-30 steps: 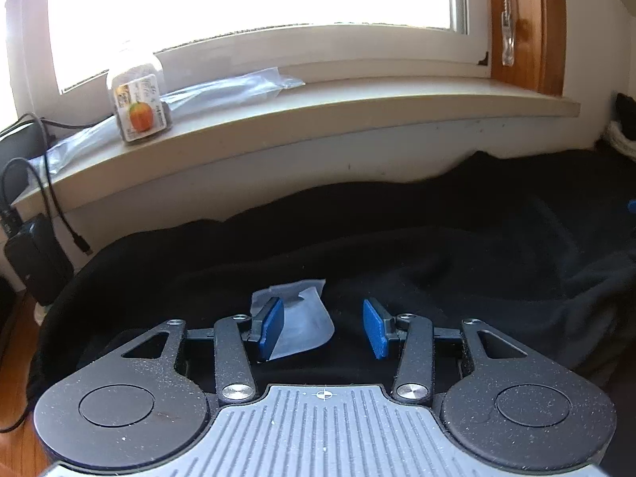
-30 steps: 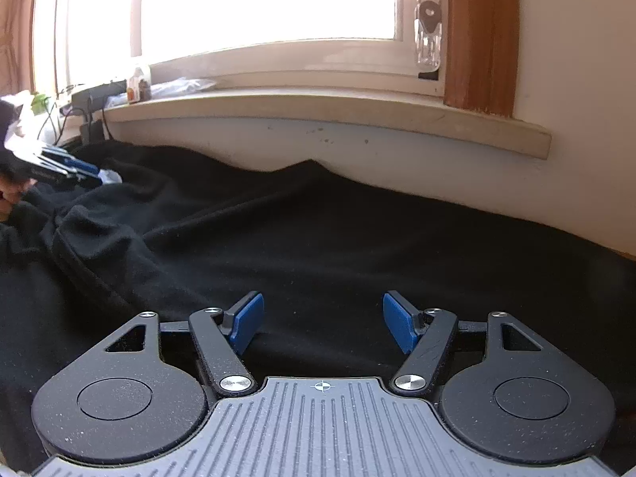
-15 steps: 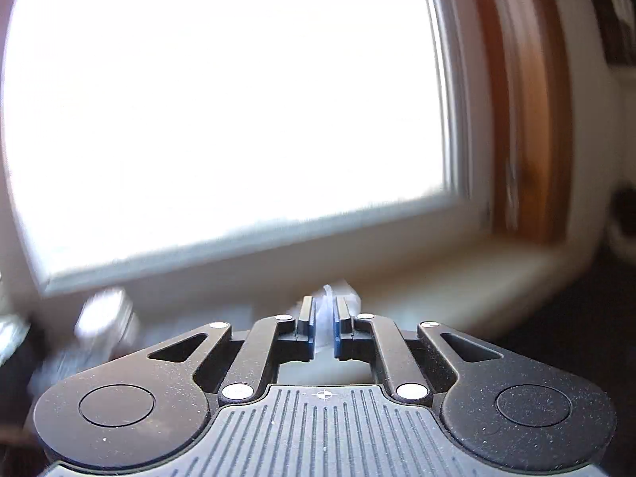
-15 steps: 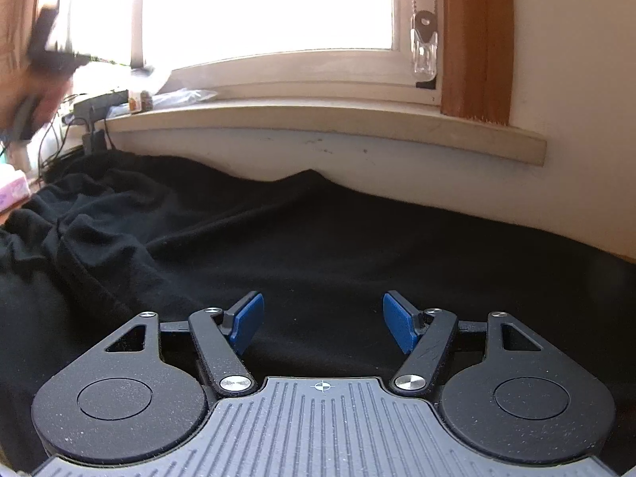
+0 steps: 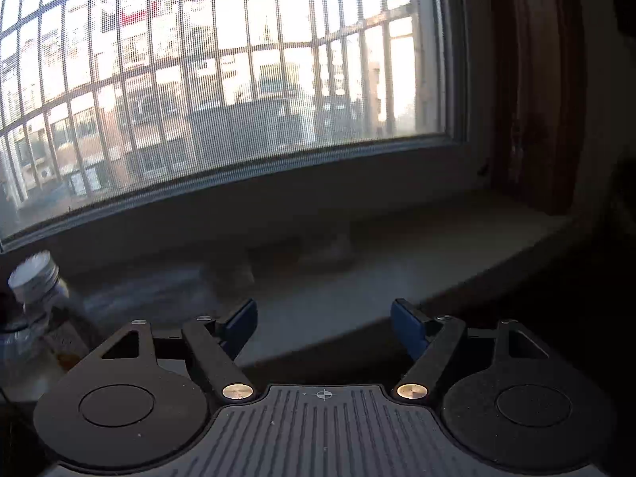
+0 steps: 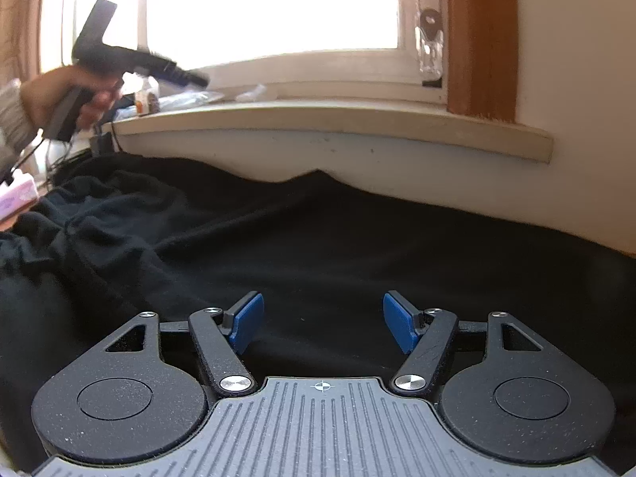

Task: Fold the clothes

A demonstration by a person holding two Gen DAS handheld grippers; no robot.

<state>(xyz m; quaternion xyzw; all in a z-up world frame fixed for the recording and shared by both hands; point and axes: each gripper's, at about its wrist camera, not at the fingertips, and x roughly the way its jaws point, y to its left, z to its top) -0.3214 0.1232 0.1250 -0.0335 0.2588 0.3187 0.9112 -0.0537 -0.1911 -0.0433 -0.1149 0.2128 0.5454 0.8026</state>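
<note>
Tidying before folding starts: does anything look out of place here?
Yes. The black garment lies rumpled in loose folds at left, not spread flat. On the windowsill, a crumpled clear plastic wrapper lies loose near a small jar.

The left gripper [image 5: 322,324], down over the black clothes [image 6: 318,246] a second ago, is now hanging above the windowsill [image 5: 397,262]. Its jaws are opening with nothing between them, the pale scrap they pinched half a second ago gone.

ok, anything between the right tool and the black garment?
Nothing visible. The right tool hangs open and empty over the black garment, with only bare cloth ahead of it.
</note>
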